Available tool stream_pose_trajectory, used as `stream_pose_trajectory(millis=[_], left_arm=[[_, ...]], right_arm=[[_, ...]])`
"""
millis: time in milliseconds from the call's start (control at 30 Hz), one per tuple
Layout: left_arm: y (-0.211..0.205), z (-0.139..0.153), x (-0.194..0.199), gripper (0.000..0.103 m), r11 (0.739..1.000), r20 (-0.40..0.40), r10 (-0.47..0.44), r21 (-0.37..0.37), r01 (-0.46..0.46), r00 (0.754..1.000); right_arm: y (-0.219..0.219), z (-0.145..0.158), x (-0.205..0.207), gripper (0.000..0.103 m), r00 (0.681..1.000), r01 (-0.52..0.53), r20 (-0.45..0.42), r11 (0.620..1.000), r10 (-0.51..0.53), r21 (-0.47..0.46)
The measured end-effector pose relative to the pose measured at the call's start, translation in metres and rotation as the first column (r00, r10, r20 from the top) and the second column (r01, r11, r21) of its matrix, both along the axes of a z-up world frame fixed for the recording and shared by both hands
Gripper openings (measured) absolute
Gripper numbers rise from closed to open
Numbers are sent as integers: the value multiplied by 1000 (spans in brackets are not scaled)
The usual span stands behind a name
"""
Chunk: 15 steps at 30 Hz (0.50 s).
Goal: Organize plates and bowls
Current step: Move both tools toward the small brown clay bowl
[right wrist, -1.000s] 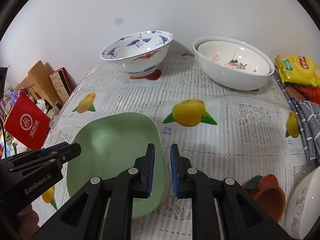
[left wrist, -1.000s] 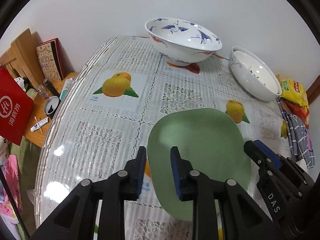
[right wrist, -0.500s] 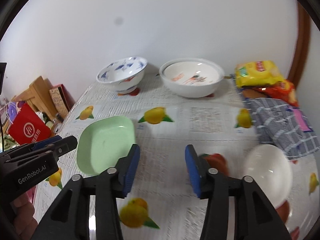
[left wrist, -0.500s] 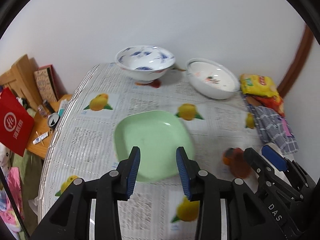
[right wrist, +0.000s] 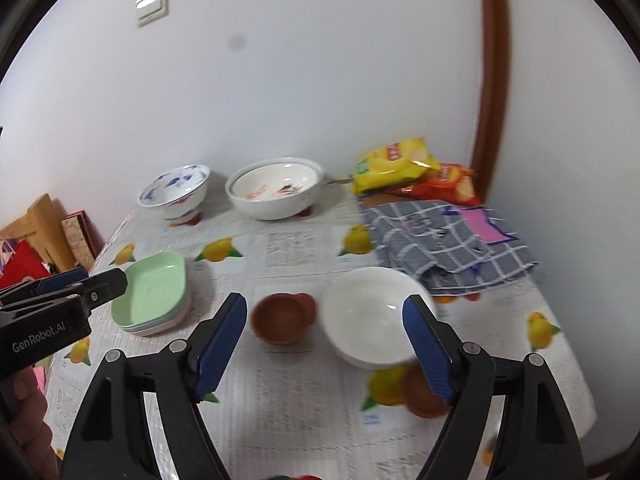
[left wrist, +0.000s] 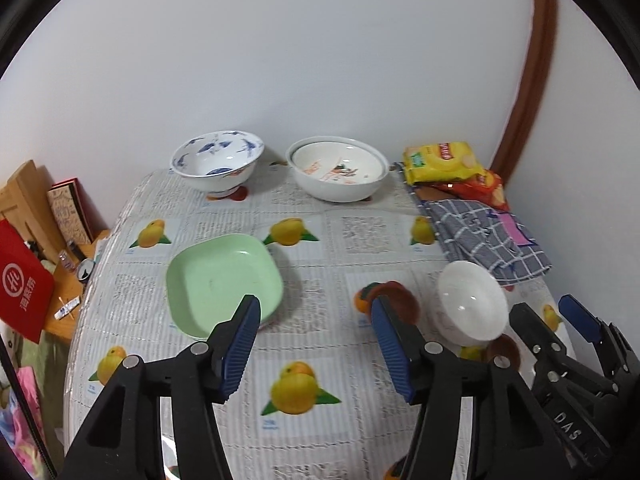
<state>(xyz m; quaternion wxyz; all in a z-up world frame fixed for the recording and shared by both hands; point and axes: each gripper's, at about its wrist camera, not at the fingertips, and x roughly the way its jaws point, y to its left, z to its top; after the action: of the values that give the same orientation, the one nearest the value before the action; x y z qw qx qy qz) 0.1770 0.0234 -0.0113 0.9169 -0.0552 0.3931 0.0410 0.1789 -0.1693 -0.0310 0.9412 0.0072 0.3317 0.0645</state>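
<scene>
Left hand-held gripper (left wrist: 316,332): jaws apart and opening, nothing between them; it hovers above the surface at the lower centre of the left wrist view.
Right hand-held gripper (right wrist: 324,340): jaws wide apart and opening, empty; the brown bowl and the white bowl show past the gap but are not gripped.
Green plate (left wrist: 224,284): square, at centre left of the left wrist view. In the right wrist view it tops a small stack of plates.
White bowl (right wrist: 372,320): lower centre right of the right wrist view, apparently nested on another; its near rim is blurred.
Brown bowl (right wrist: 280,318): small, just left of the white bowl, touching a second brown piece behind it; another brown dish (right wrist: 424,396) lies near the lower right.
Blue-patterned bowl (left wrist: 218,160): upper left, near the wall.
Large white bowl (left wrist: 338,168): beside it, holding a smaller decorated bowl.
Checked cloth (right wrist: 444,244): right edge of the surface, beside the snack packets (right wrist: 412,172).
Risk: the white bowl sits near the surface's front edge, so a glancing approach could push it off.
Risk: glazed rims are slippery, so a shallow grip could let a bowl drop and chip.
</scene>
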Motion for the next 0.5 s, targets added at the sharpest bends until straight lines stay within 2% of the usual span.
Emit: stream_pose_trajectory(millis=[233, 333, 500], left_arm=[[-14, 2, -3, 58, 1000, 12, -7, -9, 7, 1000], [-18, -1, -2, 58, 1000, 7, -8, -6, 8, 1000], [-28, -9, 2, 58, 1000, -4, -25, -6, 25, 1000]], right_arm=[[-44, 6, -12, 80, 993, 121, 14, 993, -121, 11], [-57, 5, -13, 85, 987, 163, -4, 987, -163, -16], [-79, -3, -14, 89, 979, 195, -59, 981, -195, -3]])
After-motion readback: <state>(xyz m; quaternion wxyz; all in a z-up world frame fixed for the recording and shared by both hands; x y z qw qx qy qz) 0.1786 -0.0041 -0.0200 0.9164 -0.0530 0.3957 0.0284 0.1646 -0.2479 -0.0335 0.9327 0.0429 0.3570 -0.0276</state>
